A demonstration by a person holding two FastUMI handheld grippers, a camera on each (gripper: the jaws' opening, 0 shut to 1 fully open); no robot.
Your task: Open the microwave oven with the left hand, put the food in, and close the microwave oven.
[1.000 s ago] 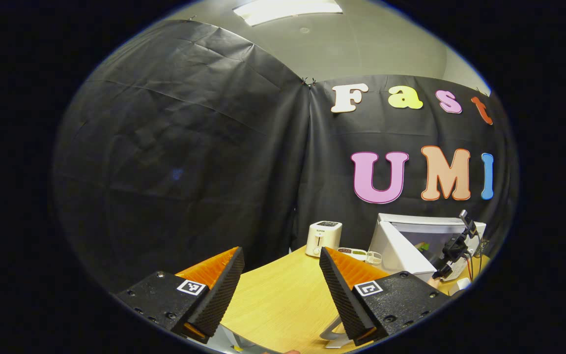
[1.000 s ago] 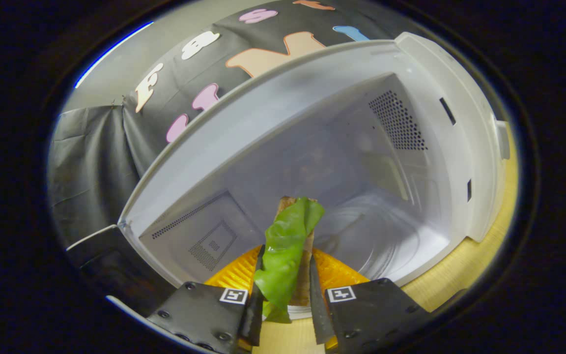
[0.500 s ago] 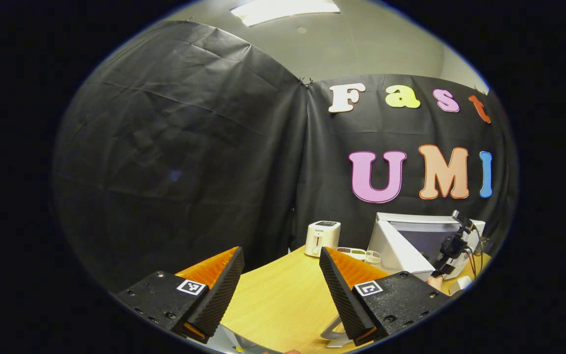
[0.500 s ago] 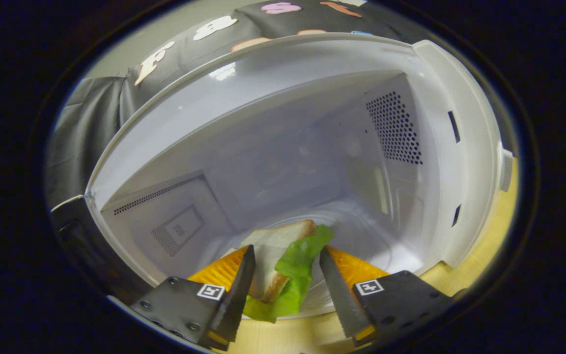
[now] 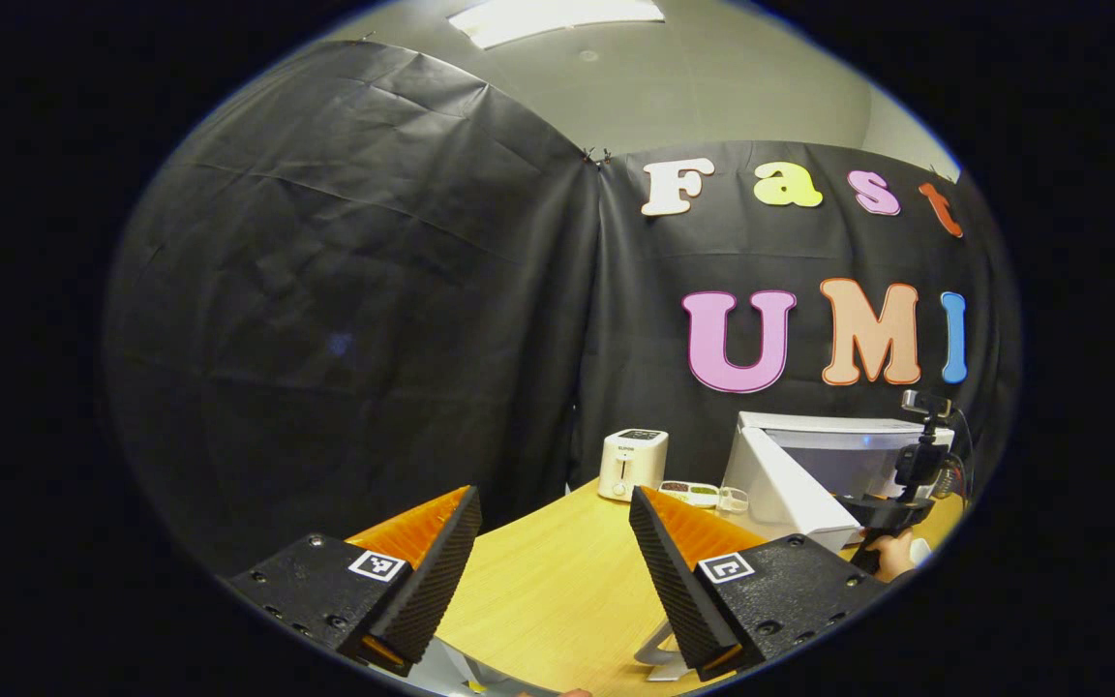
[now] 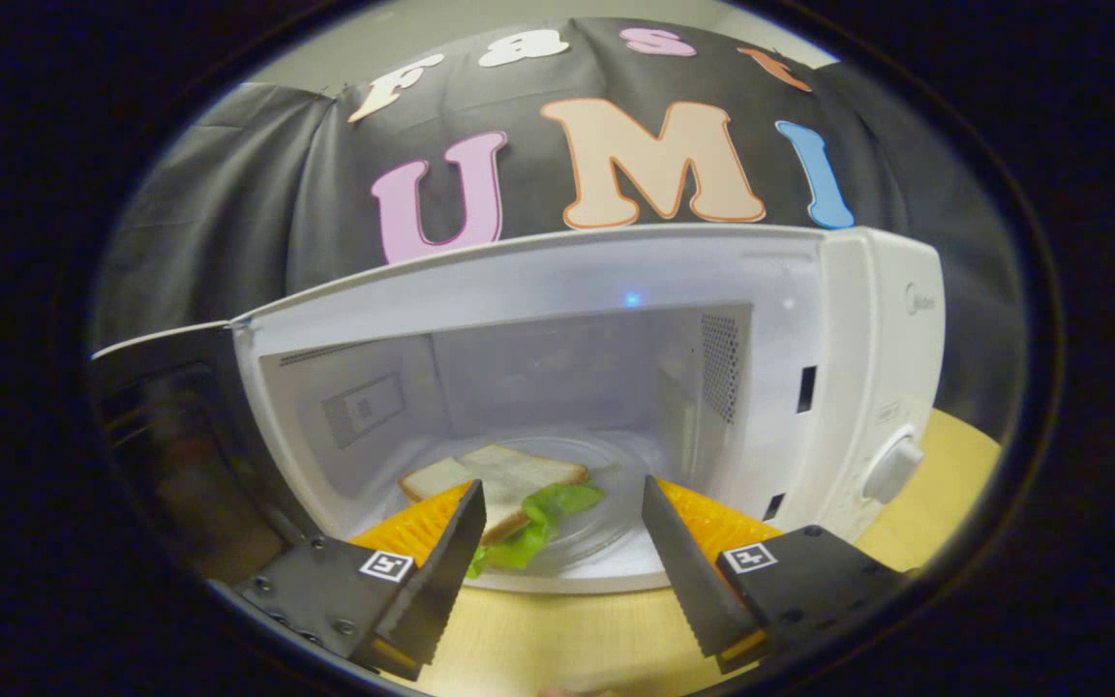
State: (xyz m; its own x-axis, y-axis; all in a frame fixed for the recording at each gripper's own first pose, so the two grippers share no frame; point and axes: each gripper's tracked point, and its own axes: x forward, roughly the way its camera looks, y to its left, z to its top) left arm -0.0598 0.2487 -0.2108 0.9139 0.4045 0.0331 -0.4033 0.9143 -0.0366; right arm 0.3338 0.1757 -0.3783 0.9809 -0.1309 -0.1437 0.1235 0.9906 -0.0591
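The white microwave oven [image 6: 867, 319] stands open, its door [image 6: 170, 436] swung out to the left. Inside, a sandwich [image 6: 499, 479] of white bread with green lettuce lies flat on the glass turntable [image 6: 606, 523]. My right gripper [image 6: 557, 552] is open just outside the cavity's front edge, with nothing between its fingers. In the left gripper view my left gripper [image 5: 553, 561] is open and empty over the wooden table [image 5: 548, 590]. Far to its right are the microwave oven [image 5: 838, 450], its door [image 5: 785, 489] and the right gripper [image 5: 911, 474] held by a hand.
A white toaster [image 5: 633, 463] stands at the back of the table by the black cloth wall, with a small tray of dishes [image 5: 703, 495] beside it. A white stand [image 5: 659, 653] rests on the table near my left fingers. The microwave's dial [image 6: 891, 468] sits at lower right.
My right gripper opened and let go of the sandwich, which now lies on the turntable. The gripper then drew back out of the cavity. My left gripper stayed nearly still.
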